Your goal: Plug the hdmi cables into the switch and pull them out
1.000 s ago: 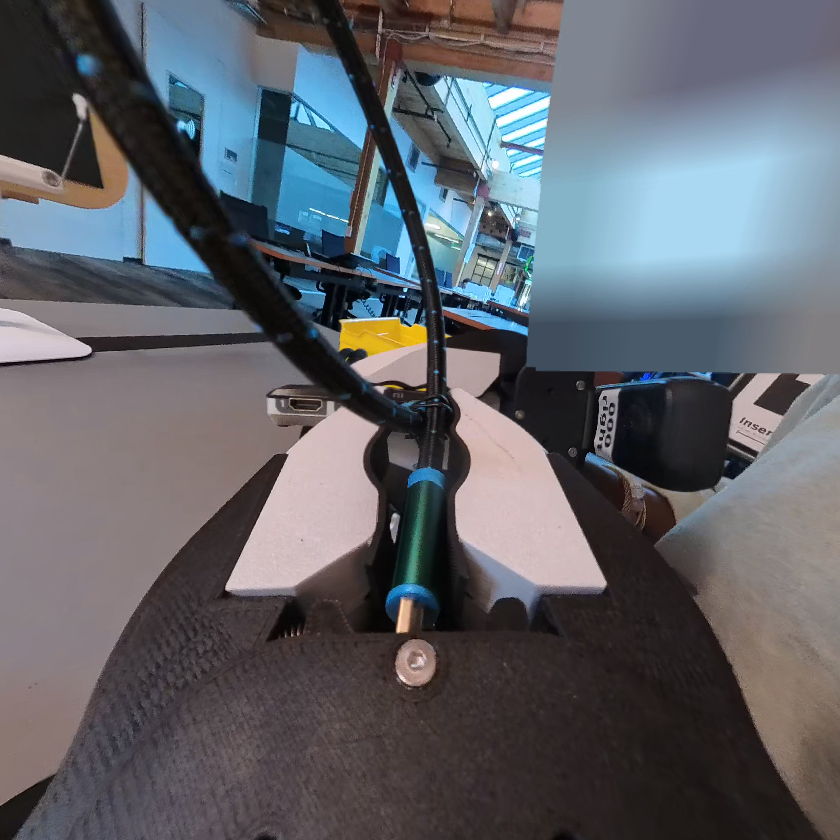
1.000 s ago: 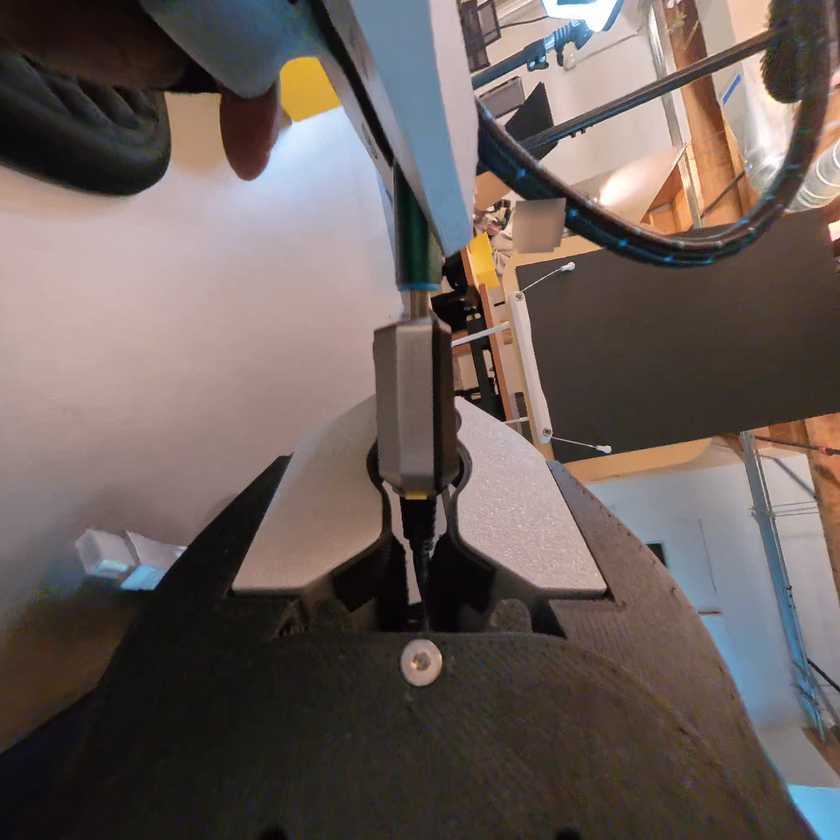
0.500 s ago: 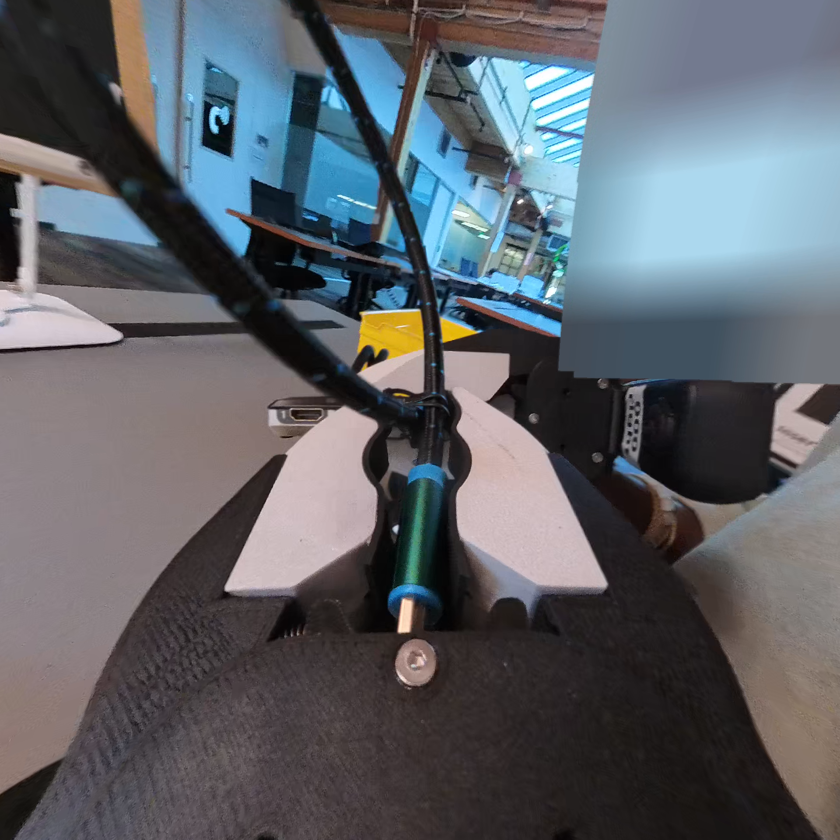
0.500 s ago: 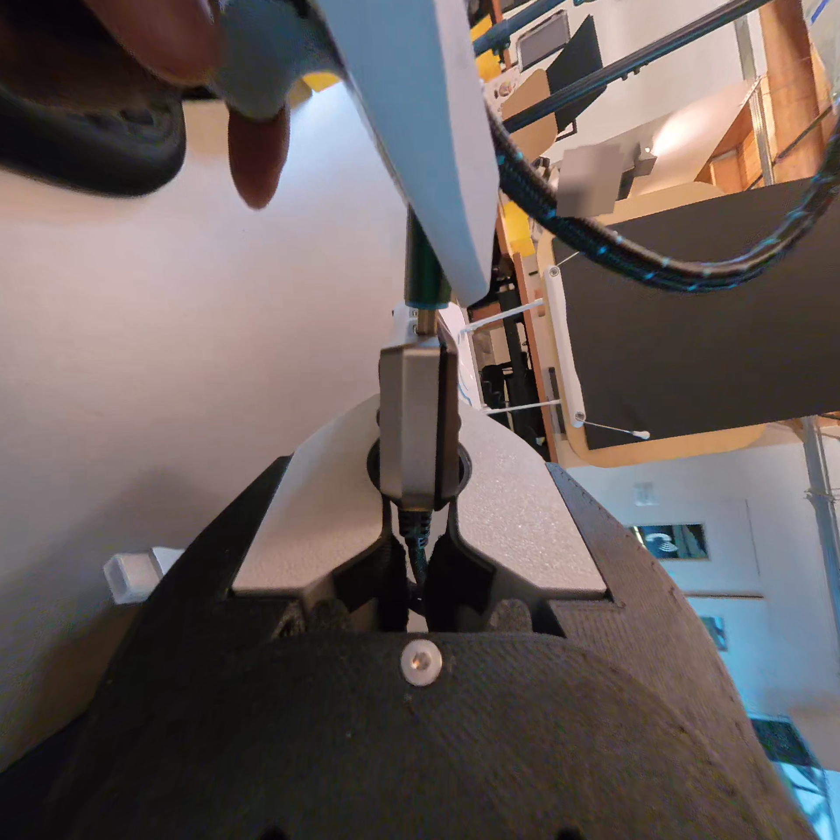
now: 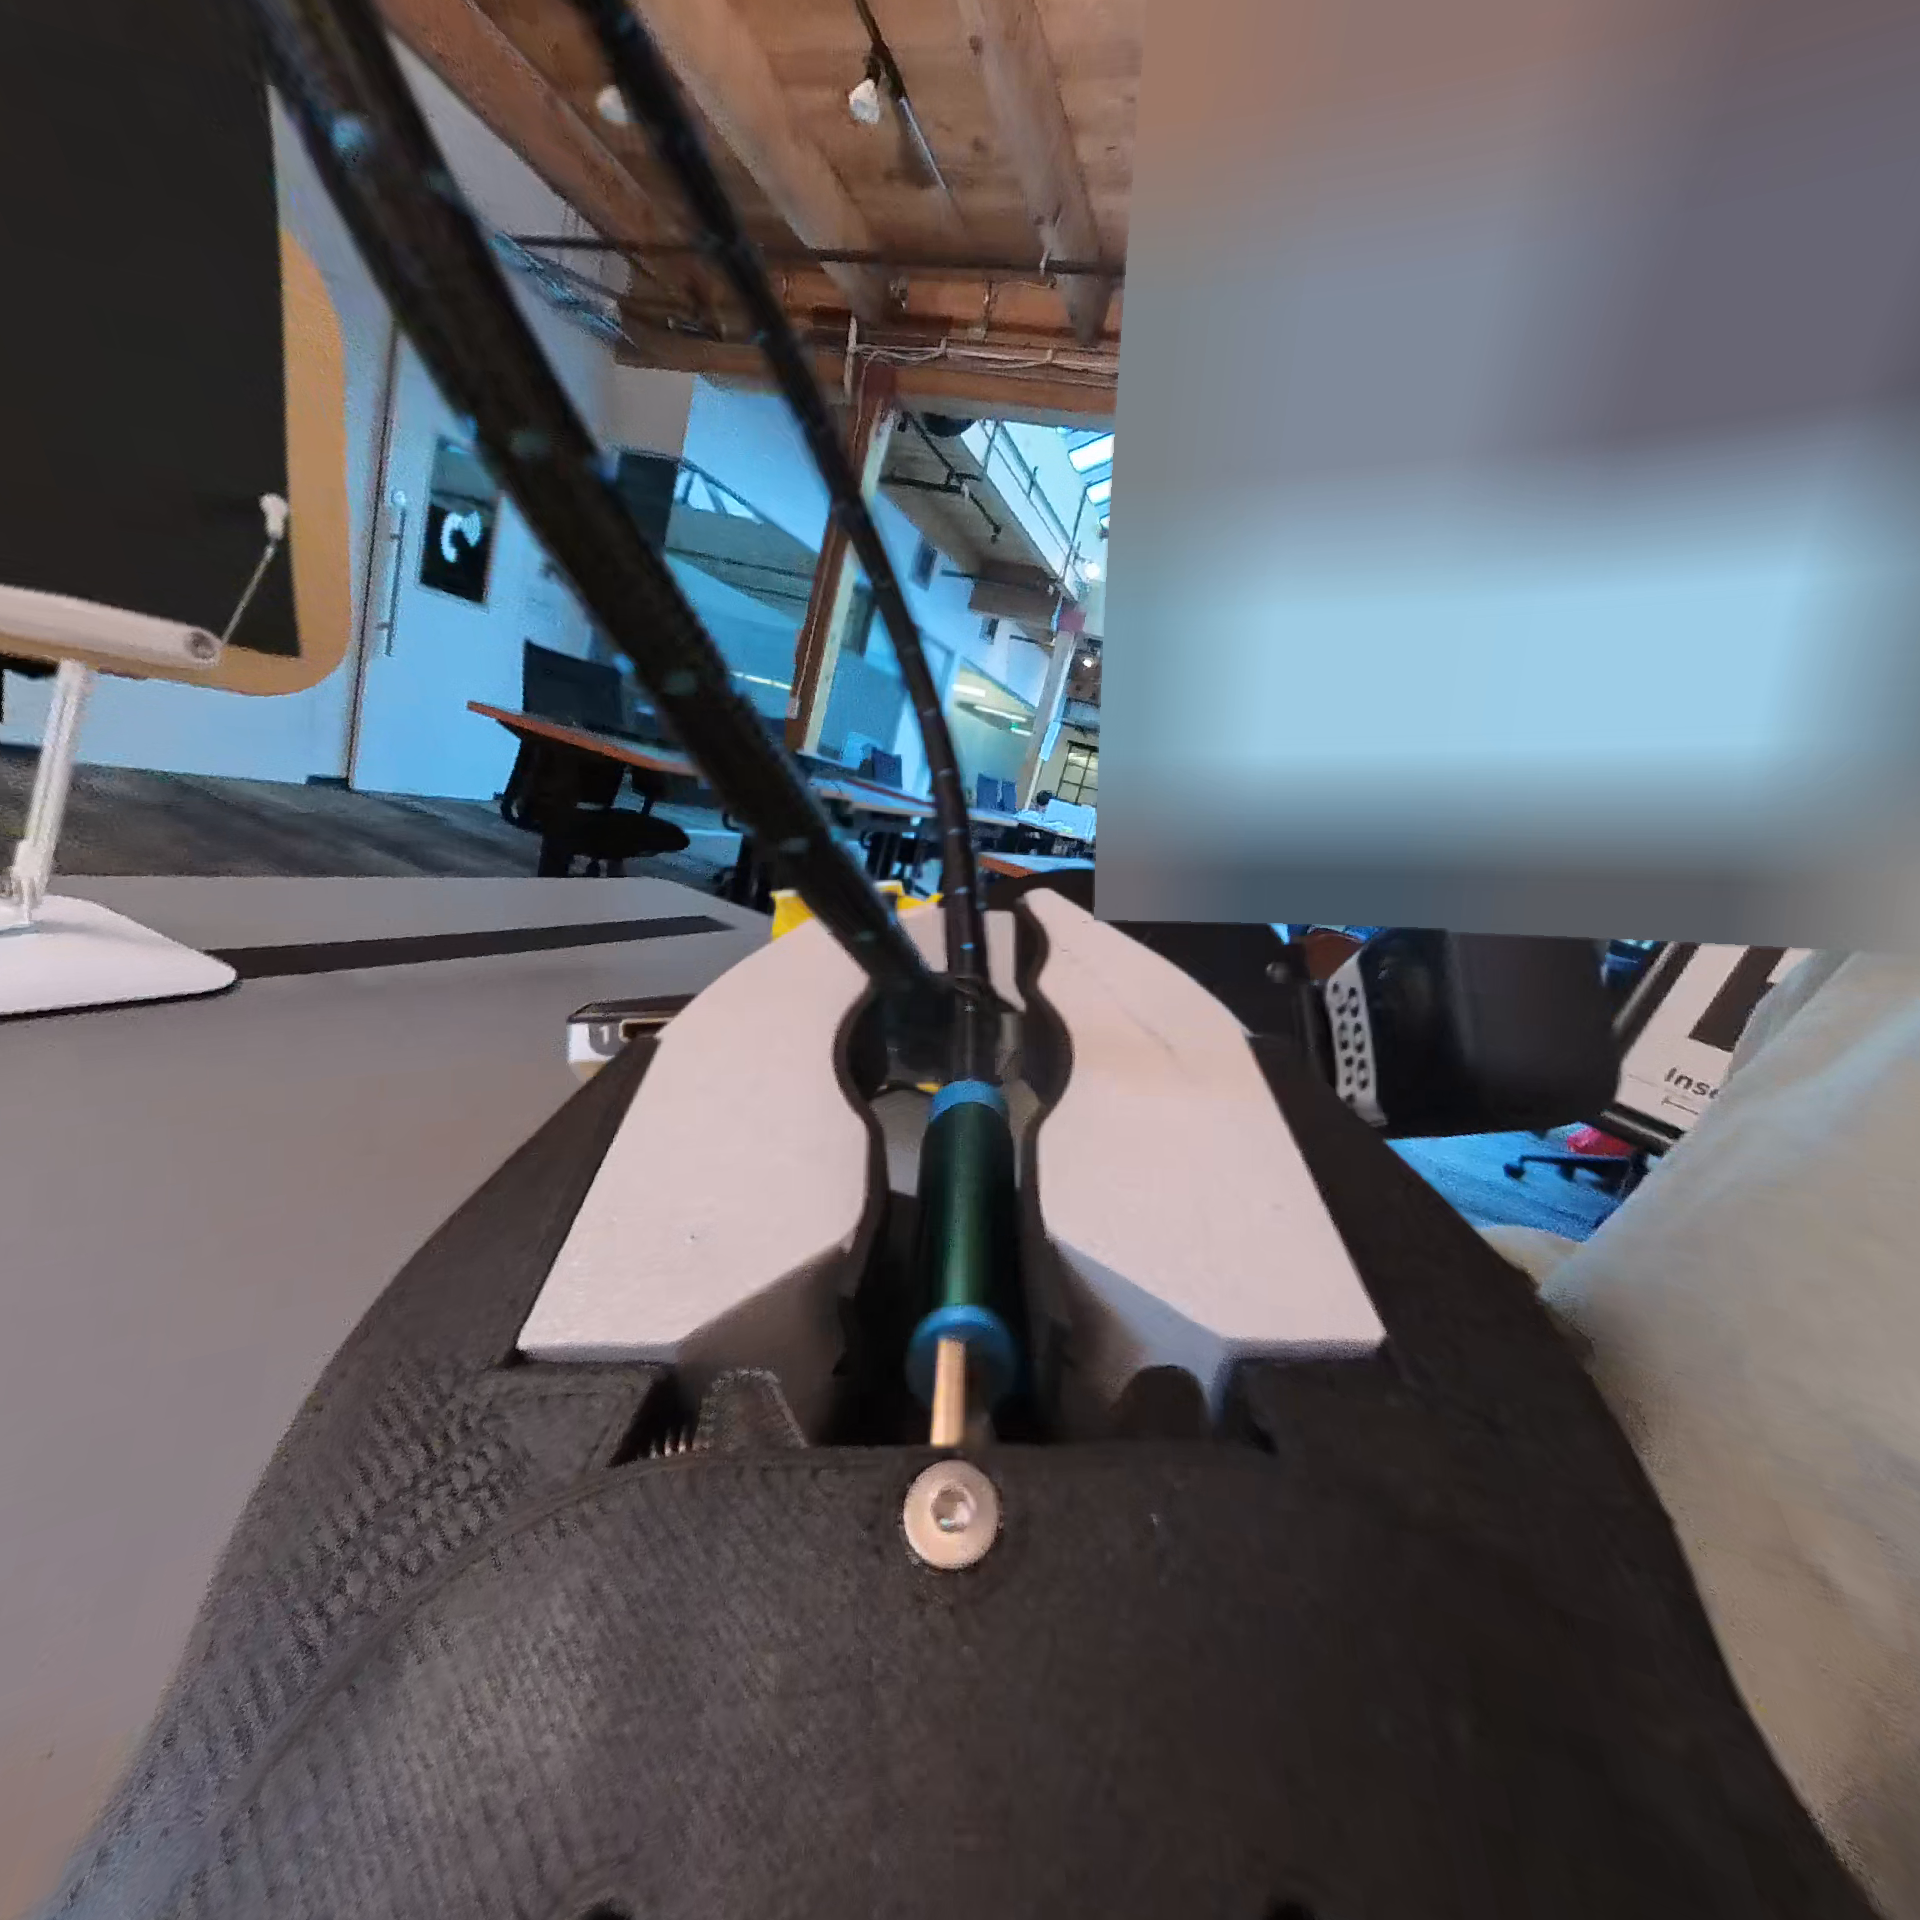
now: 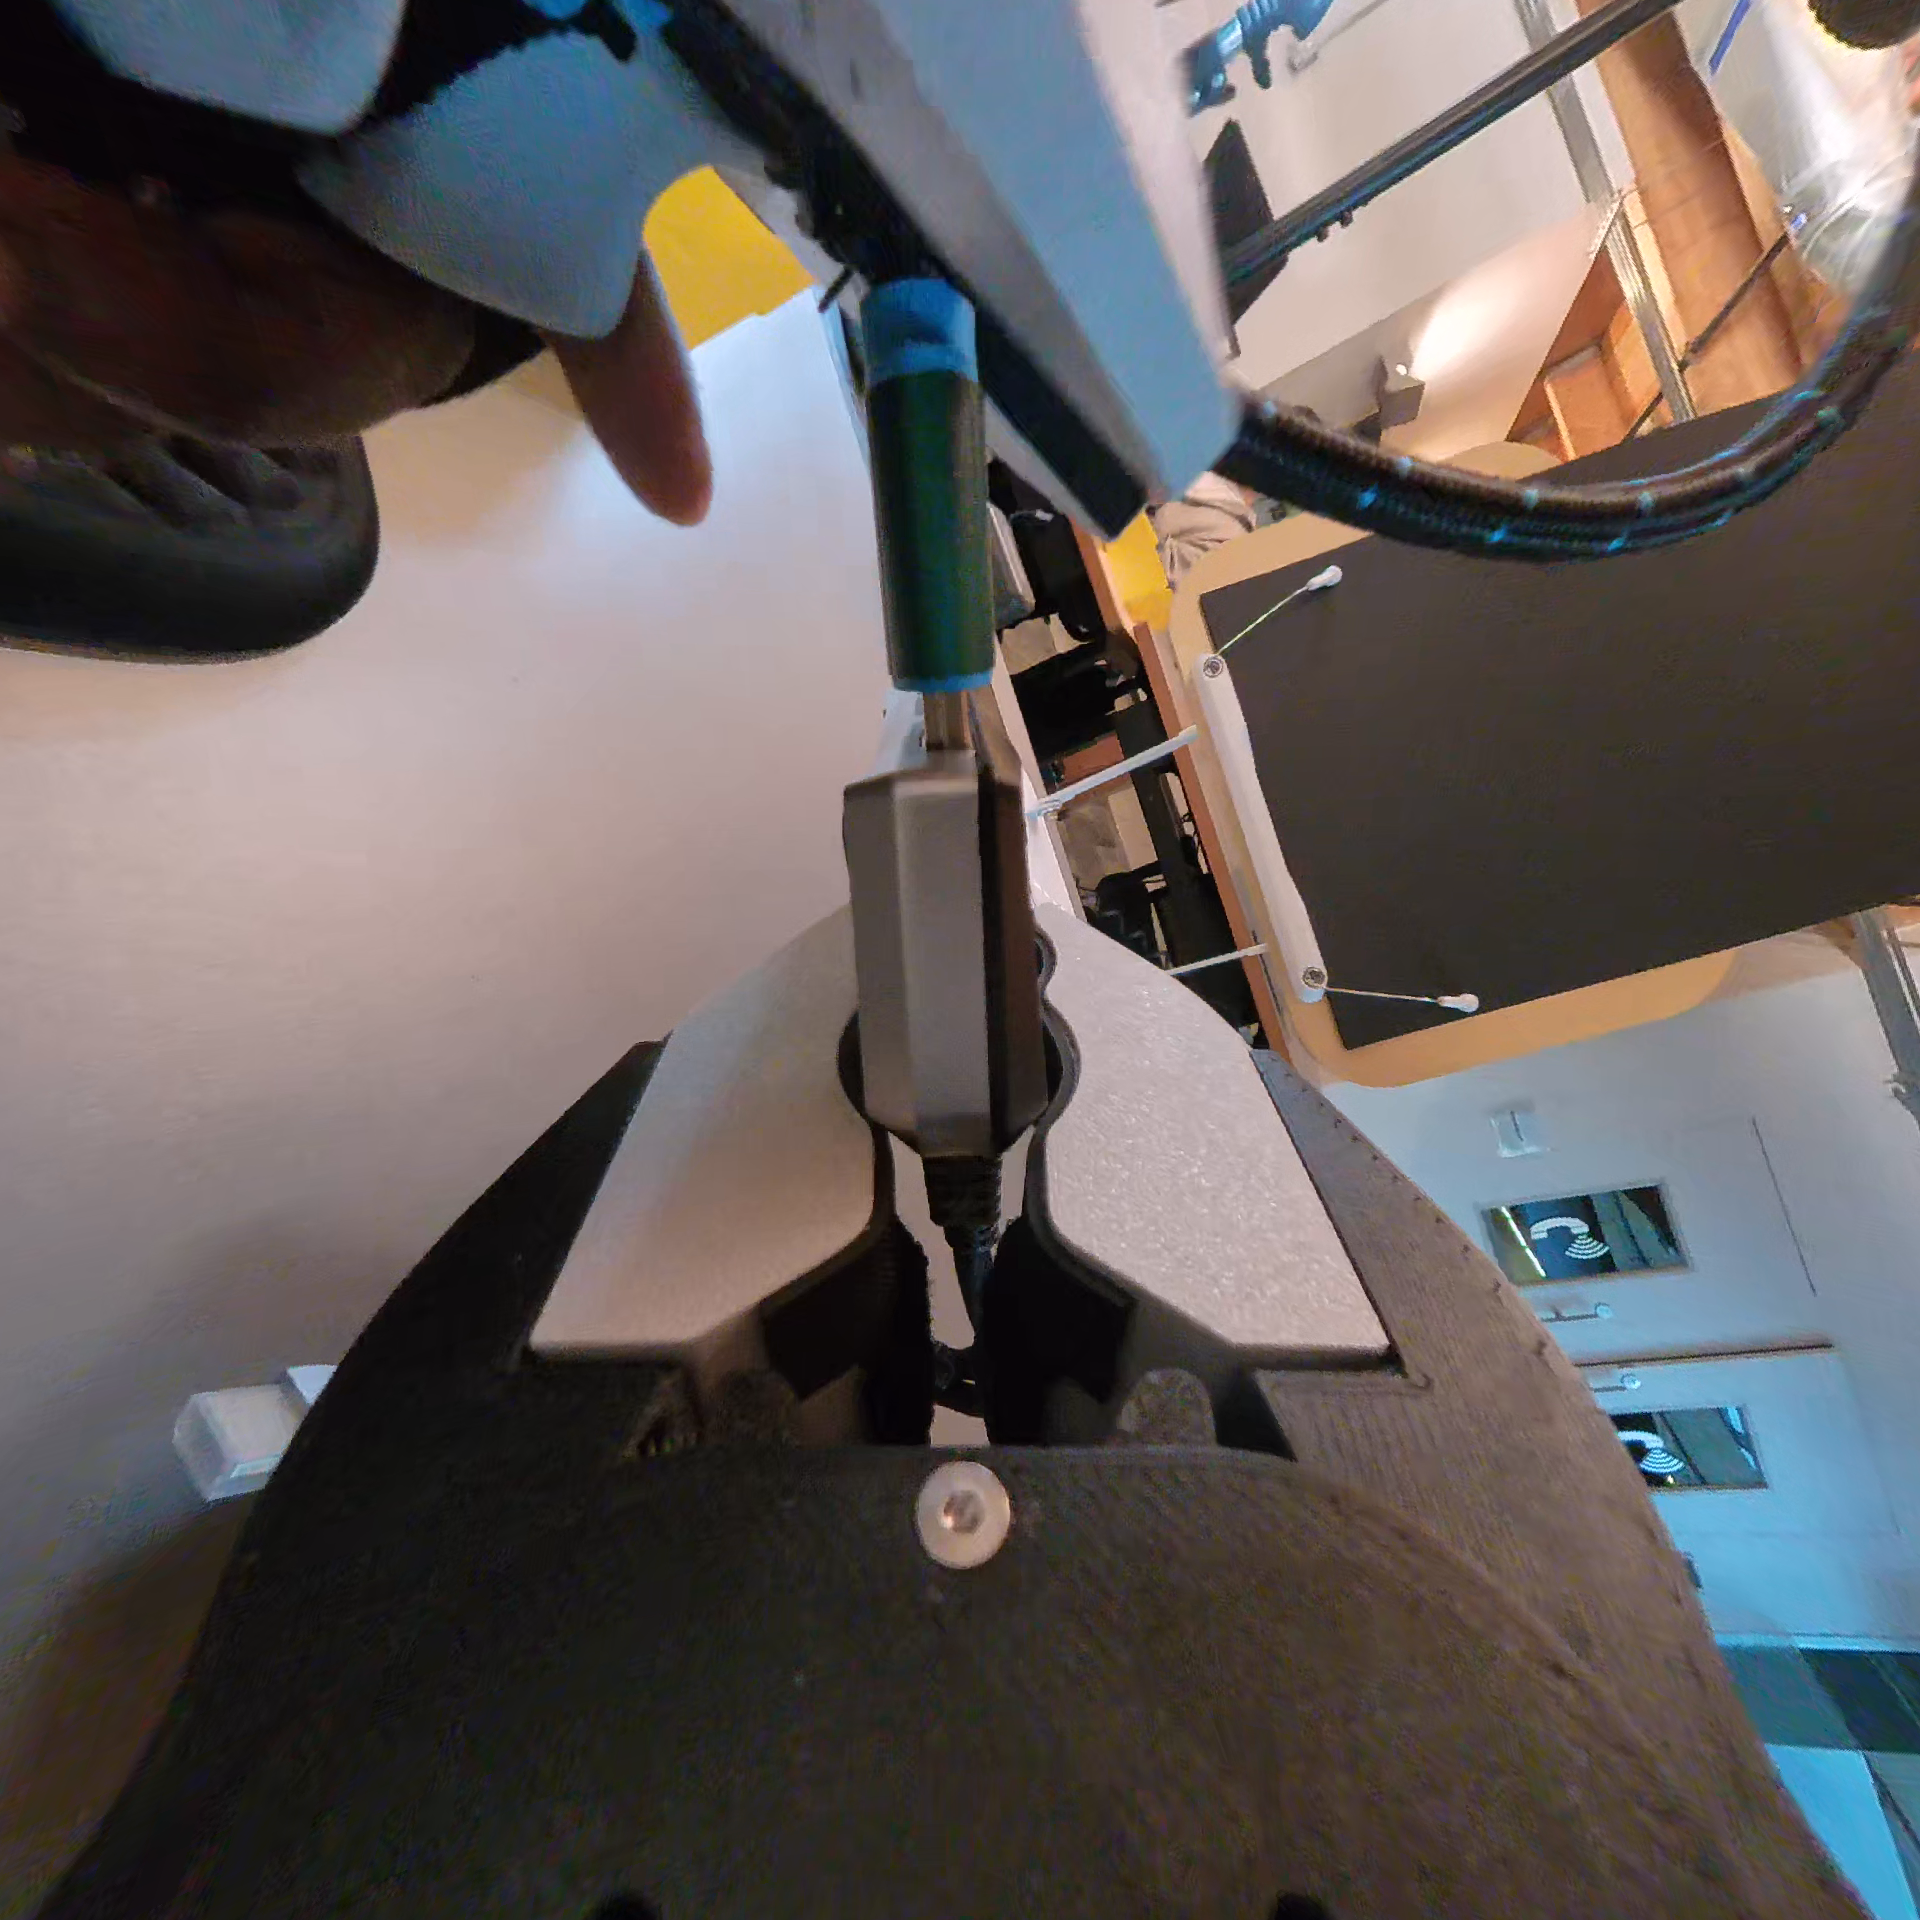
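My left gripper point(image 5: 956, 987) is shut on a green HDMI plug point(image 5: 961, 1216) with blue rings. Its metal tip points back toward the camera, and its black braided cable point(image 5: 644, 644) rises up and to the left. My right gripper point(image 6: 951, 987) is shut on the grey switch point(image 6: 914, 956), whose short black lead runs back between the jaws. In the right wrist view the green plug point(image 6: 930, 520) comes down from the left gripper's white finger point(image 6: 1039, 208). Its metal tip point(image 6: 948, 727) meets the switch's top end; how deep it sits is hidden.
A grey box with a port point(image 5: 623, 1029) lies on the grey table point(image 5: 260, 1143) behind my left finger. A white stand base point(image 5: 94, 966) and a black panel point(image 5: 135, 312) are at the left. The right gripper's body point(image 5: 1475, 1018) and a pale sleeve point(image 5: 1766, 1351) are at the right. Left tips to right tips: about 8 cm.
The left gripper has tilted upward, so more ceiling shows. In the right wrist view the left gripper and green plug have come closer and larger. Both grips are unchanged.
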Tool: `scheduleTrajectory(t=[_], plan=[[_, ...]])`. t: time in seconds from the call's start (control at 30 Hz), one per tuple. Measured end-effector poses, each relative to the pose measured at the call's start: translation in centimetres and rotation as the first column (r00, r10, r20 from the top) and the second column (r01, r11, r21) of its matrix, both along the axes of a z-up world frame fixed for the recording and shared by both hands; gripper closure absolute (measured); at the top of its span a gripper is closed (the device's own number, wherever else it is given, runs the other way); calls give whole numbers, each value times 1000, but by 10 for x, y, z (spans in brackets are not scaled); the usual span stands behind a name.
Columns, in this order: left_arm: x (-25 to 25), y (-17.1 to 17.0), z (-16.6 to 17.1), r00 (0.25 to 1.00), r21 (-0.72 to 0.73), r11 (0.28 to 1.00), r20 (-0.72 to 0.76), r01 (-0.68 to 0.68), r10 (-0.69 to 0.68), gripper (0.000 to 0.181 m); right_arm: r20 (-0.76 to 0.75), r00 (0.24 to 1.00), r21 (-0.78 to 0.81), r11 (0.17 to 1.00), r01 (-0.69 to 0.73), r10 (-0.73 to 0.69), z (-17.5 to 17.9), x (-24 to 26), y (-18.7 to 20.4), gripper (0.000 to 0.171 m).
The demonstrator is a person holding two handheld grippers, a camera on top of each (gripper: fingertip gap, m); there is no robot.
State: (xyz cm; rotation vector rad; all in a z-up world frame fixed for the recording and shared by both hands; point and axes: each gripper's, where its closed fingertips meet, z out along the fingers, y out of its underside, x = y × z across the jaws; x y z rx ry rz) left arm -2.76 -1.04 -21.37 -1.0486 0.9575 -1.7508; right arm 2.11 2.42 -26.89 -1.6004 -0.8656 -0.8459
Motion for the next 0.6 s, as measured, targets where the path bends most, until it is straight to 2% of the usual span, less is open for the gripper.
scheduleTrajectory(t=[0.13, 0.33, 0.6], plan=[[-1, 2, -6, 999, 16, 1000, -26, -18, 18, 165, 37, 999, -12, 1000, 8, -7, -1, -2, -1, 149], [1, 5, -8, 1000, -33, 999, -8, -27, 27, 164, 89, 996, -43, 999, 22, -18, -1, -6, 0, 151], [11, 16, -15, 992, -40, 992, -28, -120, 119, 164, 97, 994, -83, 995, 63, -55, -11, -1, 4, 152]])
